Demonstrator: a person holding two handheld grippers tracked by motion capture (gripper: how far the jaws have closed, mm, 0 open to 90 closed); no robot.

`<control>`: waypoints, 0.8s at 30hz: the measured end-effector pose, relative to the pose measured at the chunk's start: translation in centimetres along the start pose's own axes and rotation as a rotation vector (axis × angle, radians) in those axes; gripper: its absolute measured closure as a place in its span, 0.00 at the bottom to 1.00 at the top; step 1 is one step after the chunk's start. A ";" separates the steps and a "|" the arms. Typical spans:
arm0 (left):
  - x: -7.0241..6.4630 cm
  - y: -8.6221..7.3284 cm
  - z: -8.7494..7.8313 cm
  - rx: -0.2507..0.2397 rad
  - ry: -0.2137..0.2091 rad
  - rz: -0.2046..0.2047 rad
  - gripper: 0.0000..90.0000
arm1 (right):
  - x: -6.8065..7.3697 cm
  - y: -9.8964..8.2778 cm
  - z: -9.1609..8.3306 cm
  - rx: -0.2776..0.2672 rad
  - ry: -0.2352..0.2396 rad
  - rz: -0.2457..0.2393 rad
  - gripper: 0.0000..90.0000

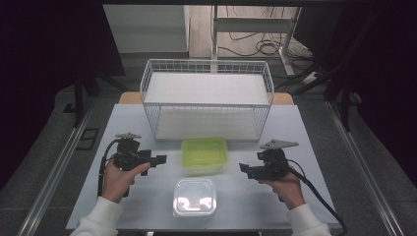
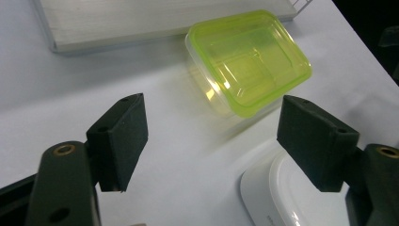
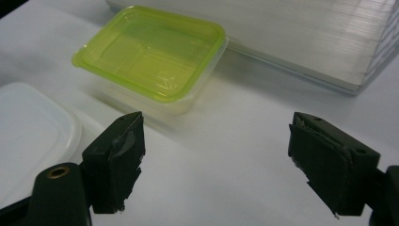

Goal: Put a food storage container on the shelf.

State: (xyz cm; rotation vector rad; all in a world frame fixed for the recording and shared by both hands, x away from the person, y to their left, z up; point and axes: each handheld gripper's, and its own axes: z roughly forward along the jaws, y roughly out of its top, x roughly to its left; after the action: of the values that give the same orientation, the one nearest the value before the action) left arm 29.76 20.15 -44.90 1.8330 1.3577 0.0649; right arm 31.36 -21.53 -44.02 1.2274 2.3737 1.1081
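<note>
The green-lidded box [image 1: 204, 155] sits mid-surface, just in front of the wire basket [image 1: 206, 98], with the white-lidded box [image 1: 194, 196] nearer the person. Both tools, left [image 1: 160, 159] and right [image 1: 243, 168], are spread wide with nothing held. It's probably best gripped low on both short sides, squeezed evenly, then lifted level so the lid isn't popped.

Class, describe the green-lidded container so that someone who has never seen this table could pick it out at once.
Start at the white wire basket at the far side of the table. Directly in front of it, towards the person, sits the green-lidded container, a shallow clear box with rounded corners. Its translucent yellow-green lid sets it apart from the white-lidded container next to it, nearer the person.
</note>
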 end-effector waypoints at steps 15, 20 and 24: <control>0.8 1.4 4.7 0.072 -0.098 -0.100 0.29 | -1.0 1.6 3.0 0.033 0.067 0.071 0.26; 1.0 2.0 7.2 0.097 -0.155 -0.163 0.36 | -0.5 1.8 2.8 0.034 0.066 0.041 0.26; 1.8 2.2 8.1 0.096 -0.179 -0.215 0.42 | -0.4 1.9 3.0 0.041 0.065 0.020 0.26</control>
State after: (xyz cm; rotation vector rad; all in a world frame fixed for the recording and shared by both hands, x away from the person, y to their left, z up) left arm 36.17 16.71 -49.49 1.7144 1.4413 -0.2741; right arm 34.30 -19.64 -44.74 1.2488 2.4494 1.1273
